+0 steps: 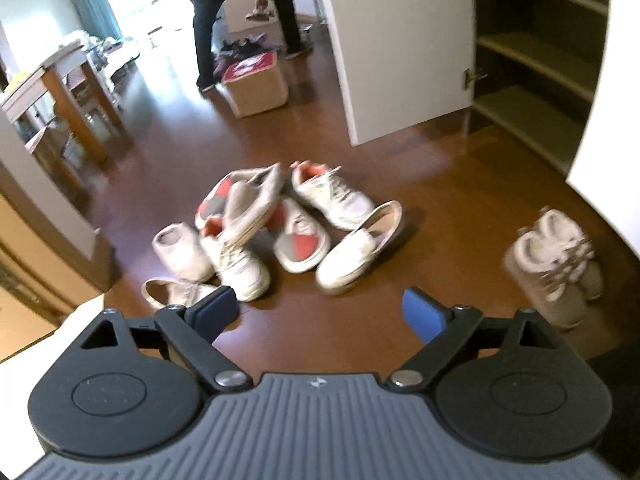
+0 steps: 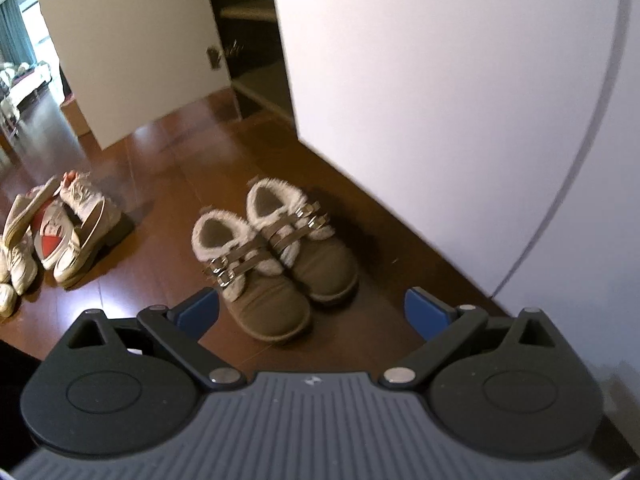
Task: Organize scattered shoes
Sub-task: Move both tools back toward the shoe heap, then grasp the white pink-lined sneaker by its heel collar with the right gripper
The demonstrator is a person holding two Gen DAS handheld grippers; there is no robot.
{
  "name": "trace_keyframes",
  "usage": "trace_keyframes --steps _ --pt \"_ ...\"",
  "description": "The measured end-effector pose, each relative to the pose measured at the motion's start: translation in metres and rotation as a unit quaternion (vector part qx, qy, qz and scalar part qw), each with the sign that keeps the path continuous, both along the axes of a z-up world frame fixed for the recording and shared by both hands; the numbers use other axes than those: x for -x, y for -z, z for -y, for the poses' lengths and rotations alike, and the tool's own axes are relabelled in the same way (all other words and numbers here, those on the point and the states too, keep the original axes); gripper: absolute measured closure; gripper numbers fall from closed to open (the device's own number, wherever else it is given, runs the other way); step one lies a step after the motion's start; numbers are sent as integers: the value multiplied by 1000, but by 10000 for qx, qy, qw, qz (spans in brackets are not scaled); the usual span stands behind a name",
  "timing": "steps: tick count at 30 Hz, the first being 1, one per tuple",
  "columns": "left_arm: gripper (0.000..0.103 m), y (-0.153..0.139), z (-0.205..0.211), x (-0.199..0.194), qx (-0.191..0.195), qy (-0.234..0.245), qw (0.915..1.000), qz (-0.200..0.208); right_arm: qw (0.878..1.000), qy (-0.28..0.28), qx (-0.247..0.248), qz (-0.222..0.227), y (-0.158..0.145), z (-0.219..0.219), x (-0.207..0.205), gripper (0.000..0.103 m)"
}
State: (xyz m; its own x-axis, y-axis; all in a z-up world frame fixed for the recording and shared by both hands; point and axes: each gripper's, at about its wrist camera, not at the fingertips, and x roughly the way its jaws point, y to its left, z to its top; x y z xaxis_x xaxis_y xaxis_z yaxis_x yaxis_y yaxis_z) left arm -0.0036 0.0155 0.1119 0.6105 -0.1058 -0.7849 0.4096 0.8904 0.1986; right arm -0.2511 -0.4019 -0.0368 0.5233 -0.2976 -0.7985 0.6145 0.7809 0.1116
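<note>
A heap of several white and cream shoes (image 1: 276,232) lies on the brown floor, some with red and grey panels; the same heap (image 2: 60,236) shows at the left of the right wrist view. A pair of brown fur-lined boots (image 2: 276,256) with buckled straps stands side by side near the white wall, also seen as the boots (image 1: 556,268) at the right of the left wrist view. My left gripper (image 1: 320,316) is open, above the floor just short of the heap. My right gripper (image 2: 312,316) is open, with the toe of the nearer boot between its fingers but apart from them.
An open shoe cabinet with bare shelves (image 1: 532,80) and a white door (image 1: 400,48) stands at the back right. A person (image 1: 240,12) bends over near a cardboard box (image 1: 256,84). A wooden table (image 1: 60,92) stands left. A white wall (image 2: 460,100) runs along the right.
</note>
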Motion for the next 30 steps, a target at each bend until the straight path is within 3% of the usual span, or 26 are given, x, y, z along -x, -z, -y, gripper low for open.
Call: trace_keyframes --steps 5,9,14,20,23,26,30 --pt "11 17 -18 -47 -36 -339 9984 -458 9977 -437 -180 -486 26 1 -58 5" --pt "11 32 -20 -79 -59 -343 9976 -595 9929 -944 52 -724 33 -3 -103 5" --pt "11 72 -21 -126 167 -417 9936 -1032 9890 -1138 121 -937 39 -1 -145 5" --pt "11 122 -24 -158 359 -680 9894 -1228 9807 -1648 90 -1044 45 -7 -202 5" --pt "11 146 -17 -175 121 -691 9911 -1130 9681 -2338 15 -898 49 -22 -258 5" --pt "11 162 -16 -198 204 -782 9902 -1141 9577 -2791 -77 -693 50 -38 -301 4" --pt "11 181 -14 -230 366 -917 9882 -1174 9309 -3633 -49 -380 55 -79 -386 4"
